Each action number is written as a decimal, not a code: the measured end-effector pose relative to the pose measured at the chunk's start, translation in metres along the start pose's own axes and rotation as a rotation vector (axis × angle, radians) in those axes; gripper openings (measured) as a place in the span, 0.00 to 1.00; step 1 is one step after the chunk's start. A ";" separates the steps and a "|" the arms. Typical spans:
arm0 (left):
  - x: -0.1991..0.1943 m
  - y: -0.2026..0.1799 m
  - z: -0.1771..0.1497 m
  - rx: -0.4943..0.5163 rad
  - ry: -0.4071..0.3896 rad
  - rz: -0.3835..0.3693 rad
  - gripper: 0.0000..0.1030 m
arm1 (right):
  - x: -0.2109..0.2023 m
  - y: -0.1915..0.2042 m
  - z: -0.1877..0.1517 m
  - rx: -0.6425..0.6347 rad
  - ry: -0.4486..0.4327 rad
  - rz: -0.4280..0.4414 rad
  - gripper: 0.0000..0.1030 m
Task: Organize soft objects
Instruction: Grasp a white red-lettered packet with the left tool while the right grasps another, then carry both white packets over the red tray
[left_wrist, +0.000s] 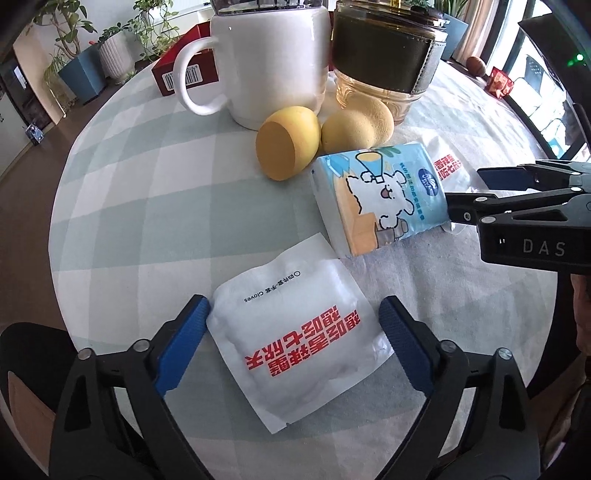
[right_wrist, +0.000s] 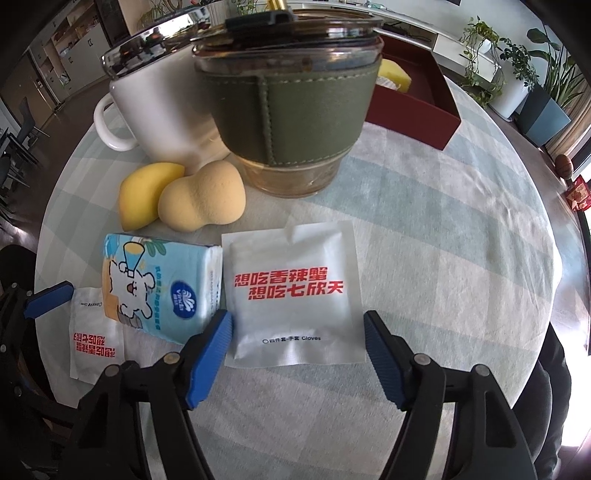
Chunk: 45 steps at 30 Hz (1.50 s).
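Soft stuff: two white glove packets, a blue tissue pack and two yellow sponges, all lying loose on the checked tablecloth in front of the white mug and the green-sleeved glass cup.

Left gripper: fingers were spread wide either side of the near glove packet. Left pad looked right at its edge, right pad clear of it, so not clamped as far as I could tell.

Right gripper: also spread, straddling the far glove packet. Left pad sat just beside the tissue pack's corner.

Sponges: the egg-shaped sponge and the gourd-shaped sponge were touching each other, tucked against the mug and cup.

Red box: open behind the cup with something yellow already inside, so probably where it all goes.

What could go wrong: packets are flat and slick, so pads might just skate over the film or pinch tablecloth instead. The right one could snag the tissue pack too. Anything swinging toward the box could clip the cup.
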<state>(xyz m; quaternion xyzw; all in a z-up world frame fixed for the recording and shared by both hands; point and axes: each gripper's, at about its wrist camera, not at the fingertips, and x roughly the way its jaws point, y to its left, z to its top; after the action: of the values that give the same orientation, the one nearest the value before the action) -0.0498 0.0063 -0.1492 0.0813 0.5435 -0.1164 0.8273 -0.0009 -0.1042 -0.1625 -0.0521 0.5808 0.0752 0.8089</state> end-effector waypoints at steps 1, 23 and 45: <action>-0.002 -0.001 0.000 0.006 -0.007 -0.003 0.77 | -0.002 0.000 -0.002 0.003 -0.006 0.008 0.66; -0.022 0.017 0.001 -0.033 -0.040 -0.035 0.64 | -0.034 -0.035 -0.018 0.089 -0.048 0.015 0.58; -0.027 0.127 0.054 -0.168 -0.114 0.173 0.64 | -0.051 -0.106 -0.002 0.202 -0.071 -0.085 0.58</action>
<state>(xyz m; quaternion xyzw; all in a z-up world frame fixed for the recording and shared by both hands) 0.0227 0.1166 -0.1017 0.0514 0.4943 -0.0029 0.8678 0.0006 -0.2120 -0.1155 0.0079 0.5535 -0.0161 0.8327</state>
